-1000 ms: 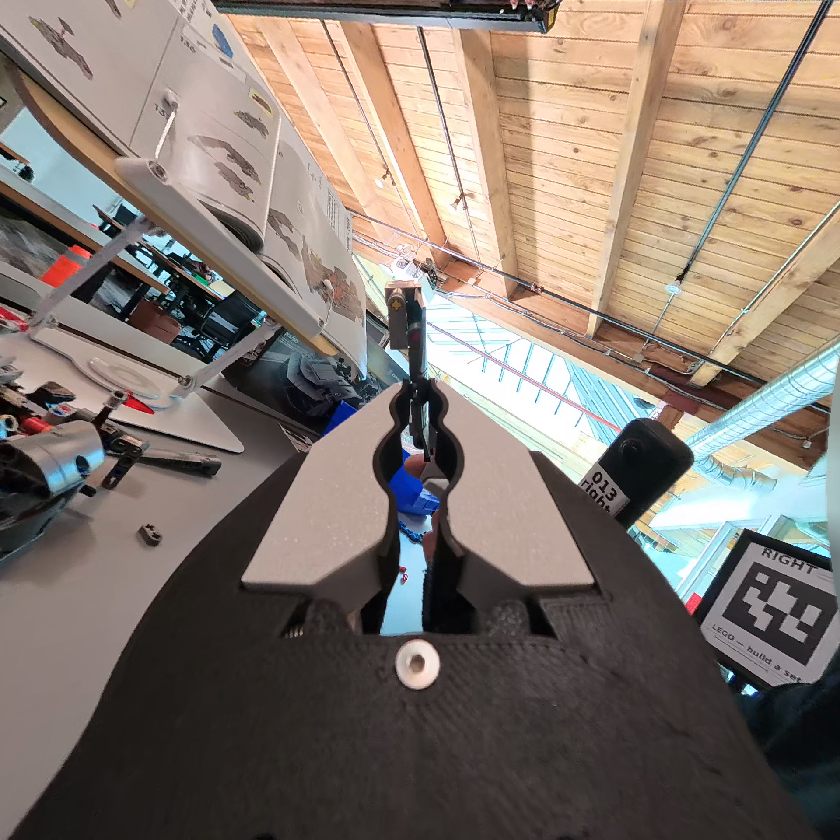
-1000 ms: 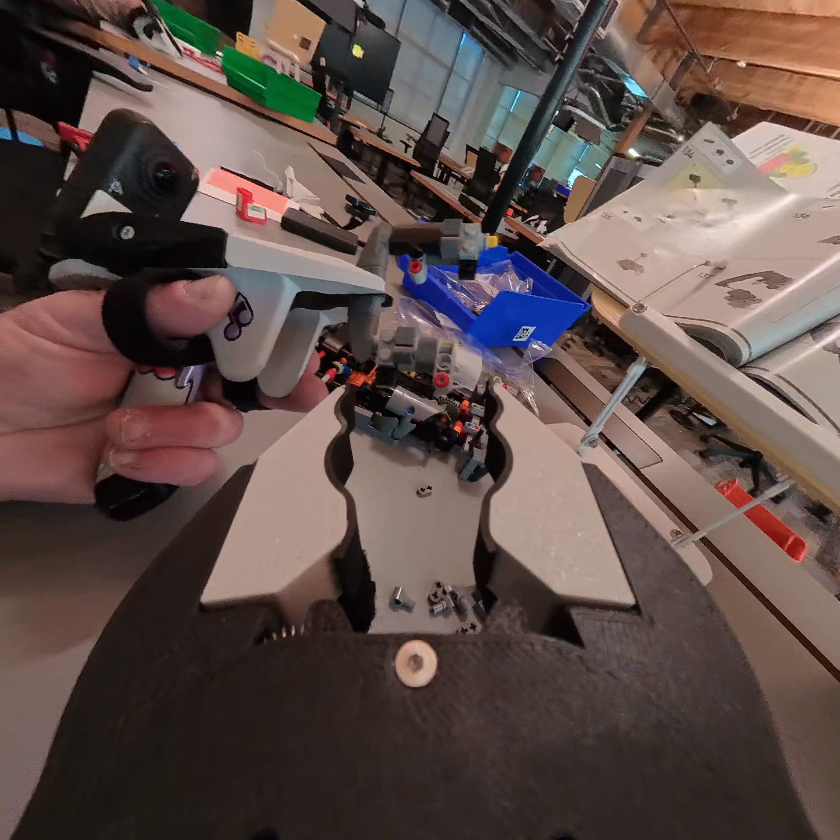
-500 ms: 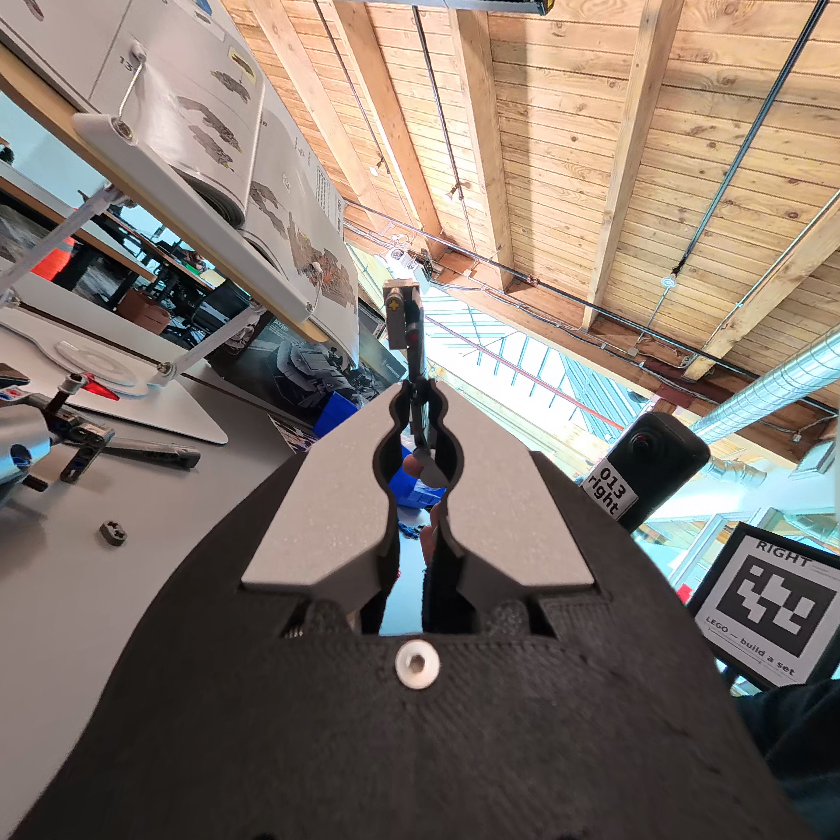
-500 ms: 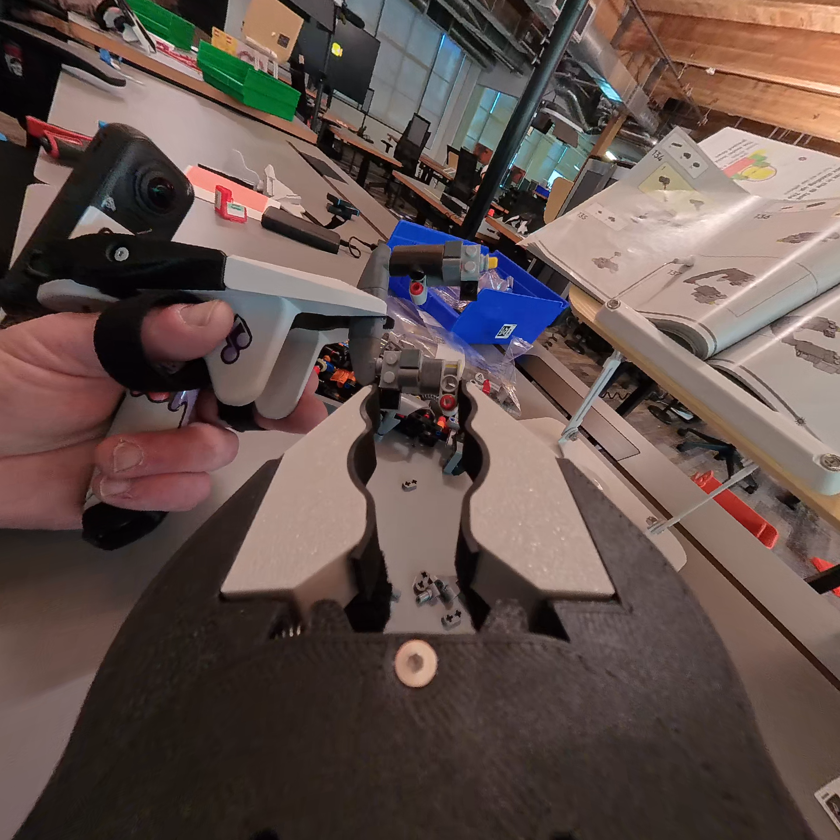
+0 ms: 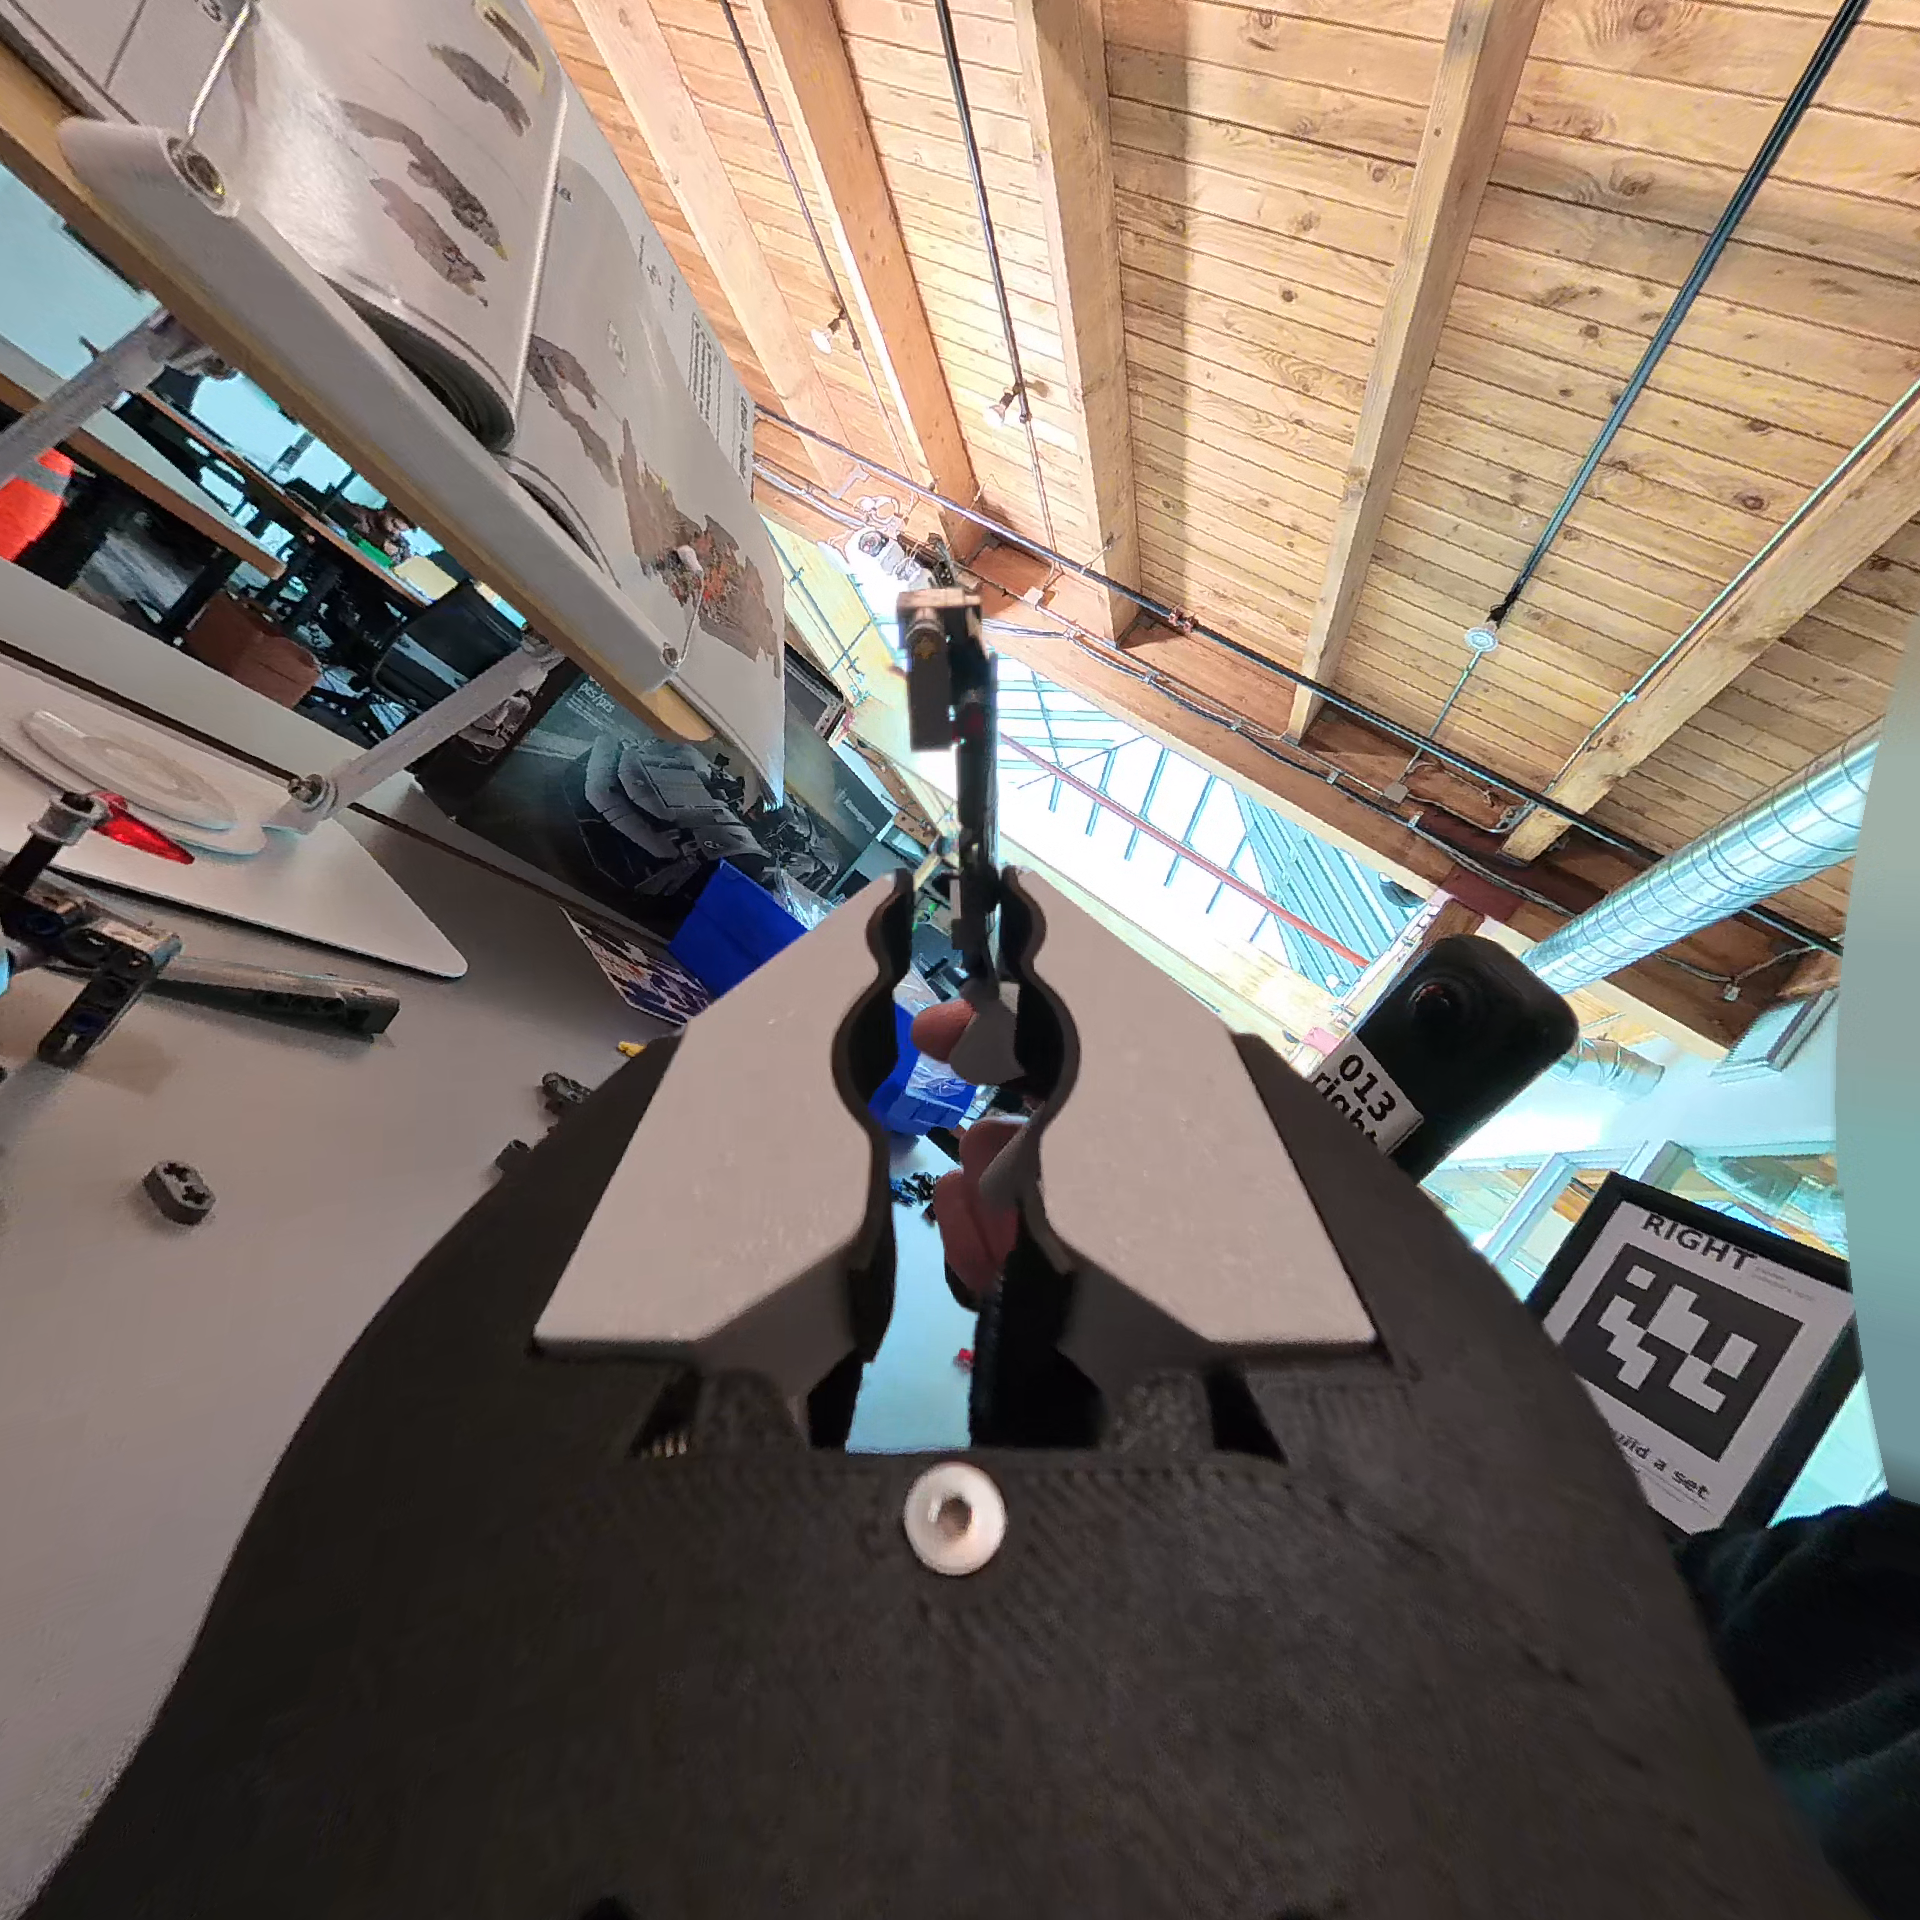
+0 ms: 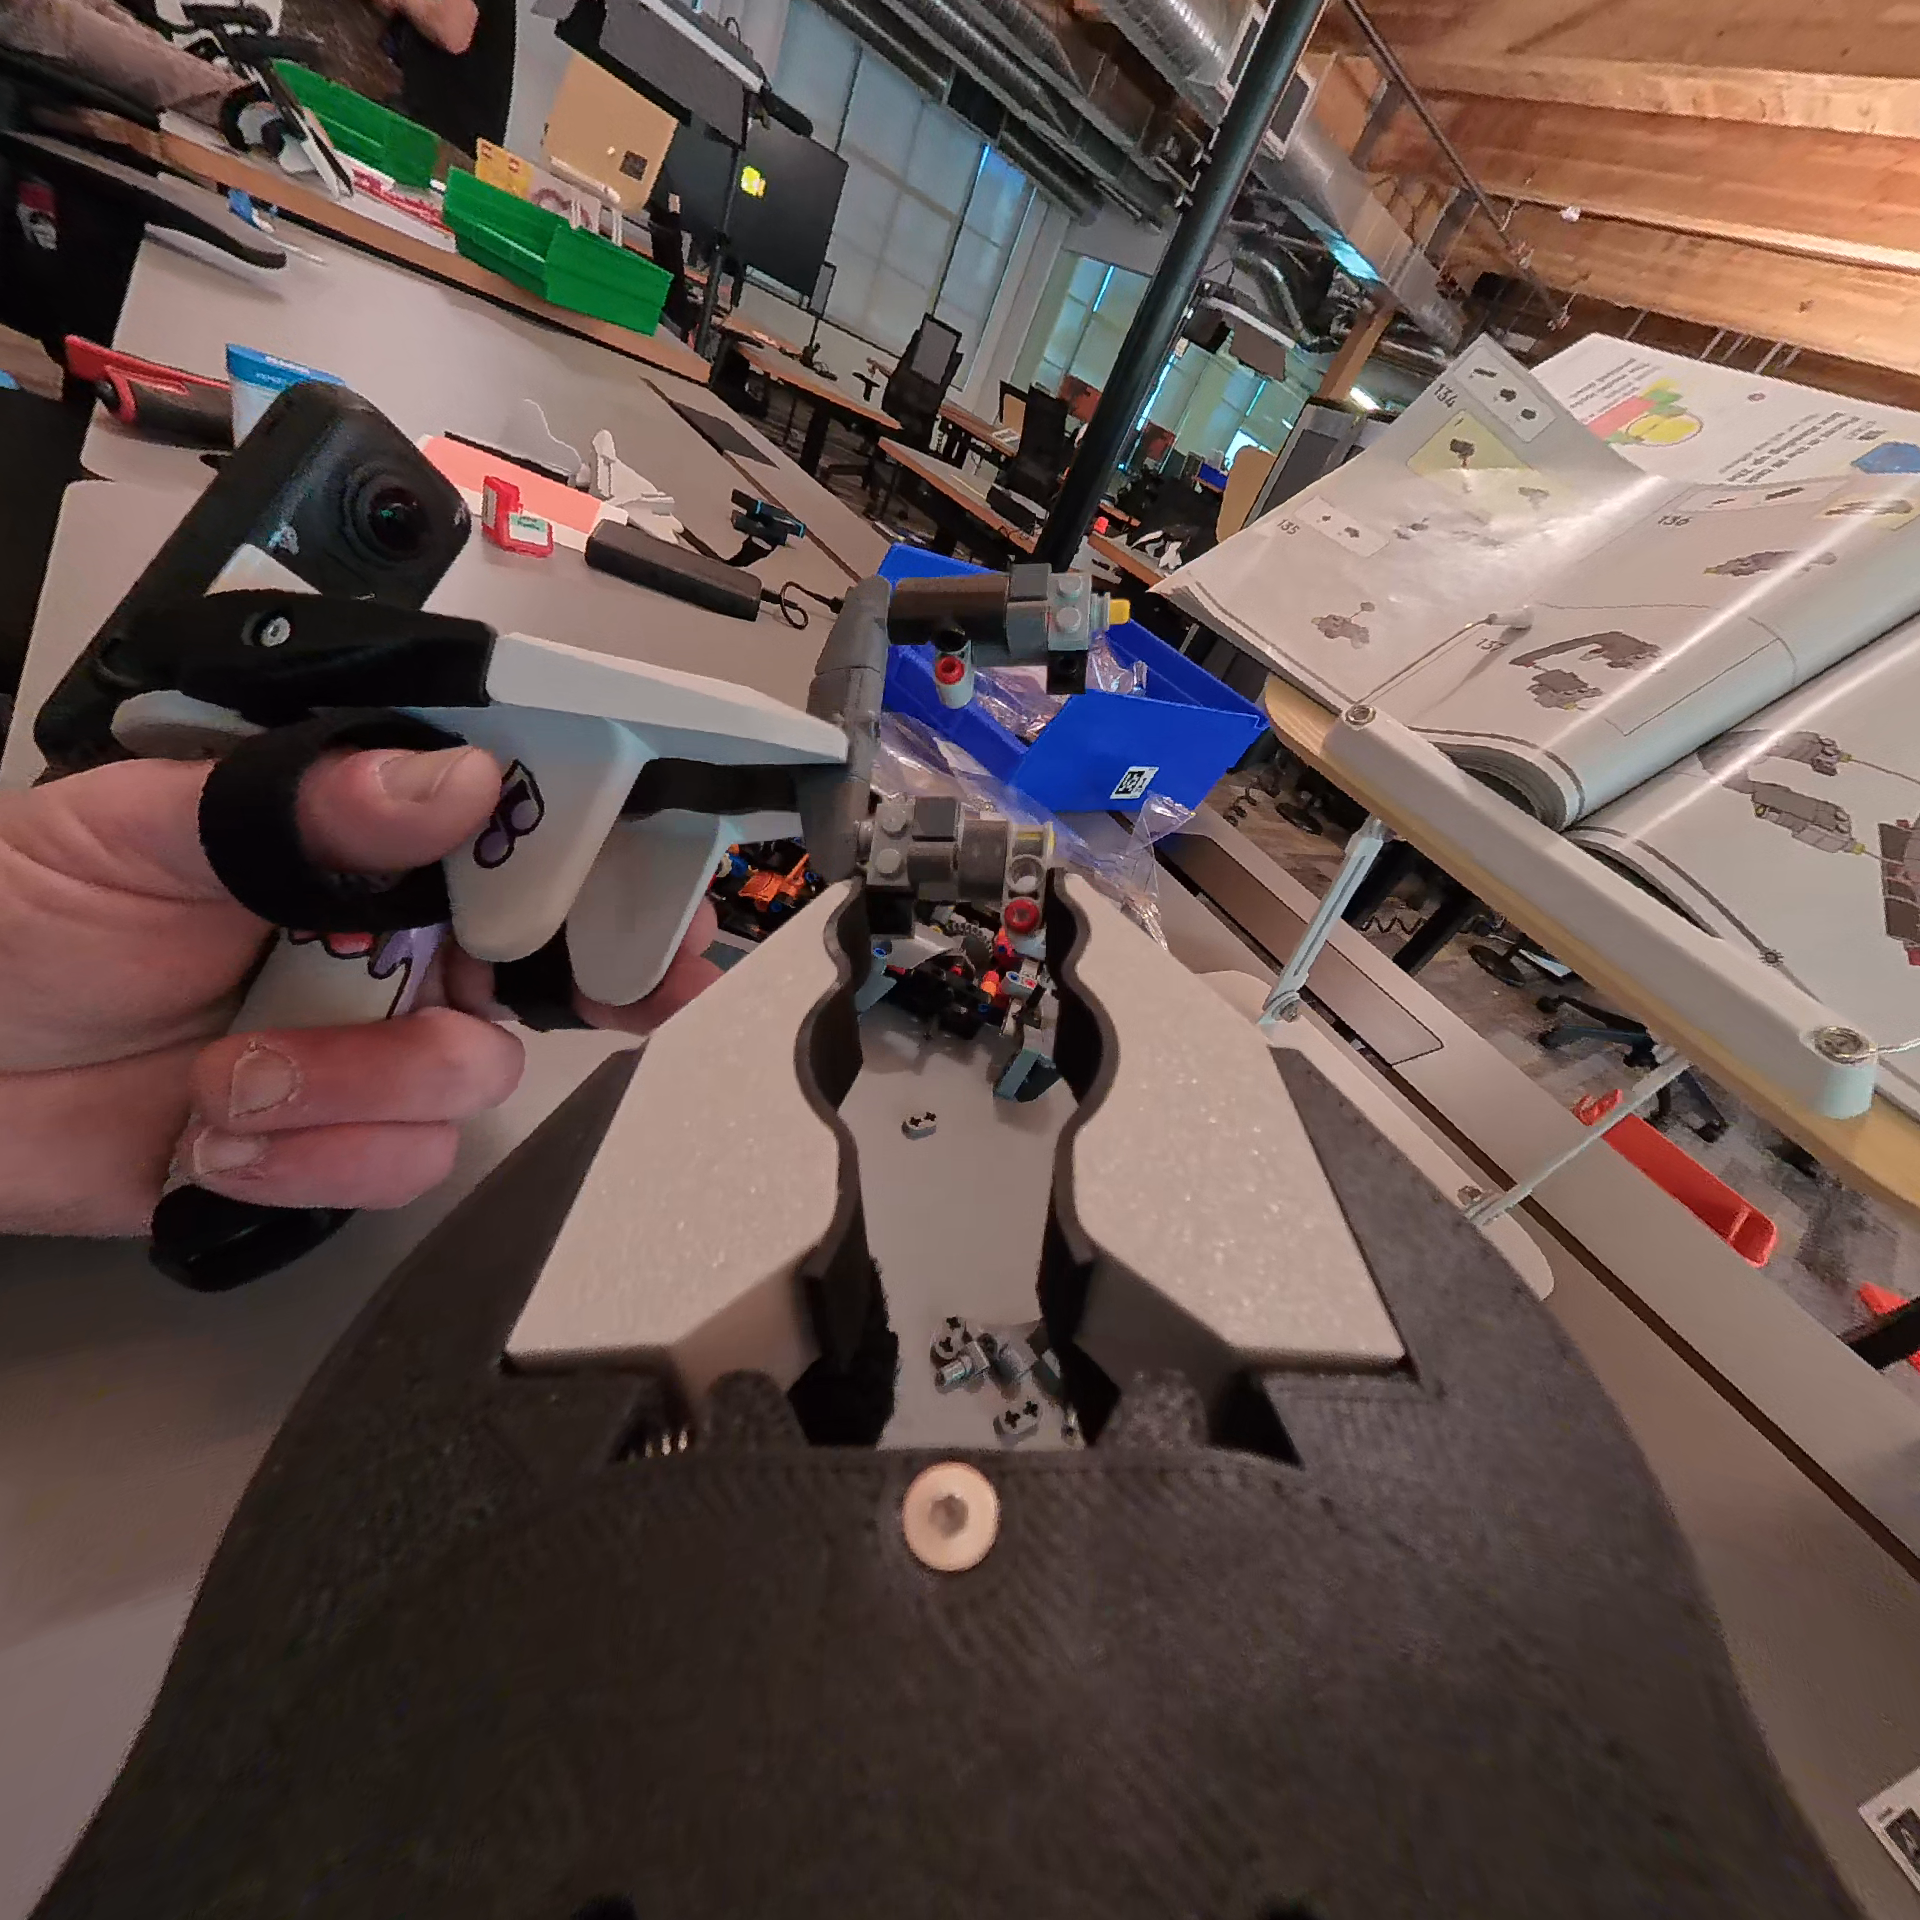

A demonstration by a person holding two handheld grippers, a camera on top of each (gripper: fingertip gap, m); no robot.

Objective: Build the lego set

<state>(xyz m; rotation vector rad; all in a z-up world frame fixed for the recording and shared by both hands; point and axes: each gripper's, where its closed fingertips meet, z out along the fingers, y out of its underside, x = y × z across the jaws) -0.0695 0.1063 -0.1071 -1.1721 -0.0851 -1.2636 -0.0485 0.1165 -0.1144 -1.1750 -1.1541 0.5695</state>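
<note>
— Brick assembly (image 6: 956, 842): where now?
— Up off the surface (image 6: 956, 1195), between both tools. Grey, bent like an L, with a black bar and a yellow stud at the top end.
— Right tool (image 6: 961, 899)?
— Wide a second ago, narrower now. Clamped on the grey lower block, one pad pressing on each side.
— Left tool (image 5: 958, 894)?
— Pinched tight on the curved grey beam before, parted a little now. Edge-on in its own view: daylight between one pad and the thin dark strip, the other pad right against it. No longer gripping.
— Held by?
— A hand (image 6: 156, 935), finger through a black loop, coming in from the left of the right wrist view.
— Nearby?
— Blue bin (image 6: 1122, 727) with clear bags just behind the assembly, open instruction booklet (image 6: 1558, 582) on a stand to the right, small loose grey piece (image 6: 920, 1122) on the surface below.
</note>
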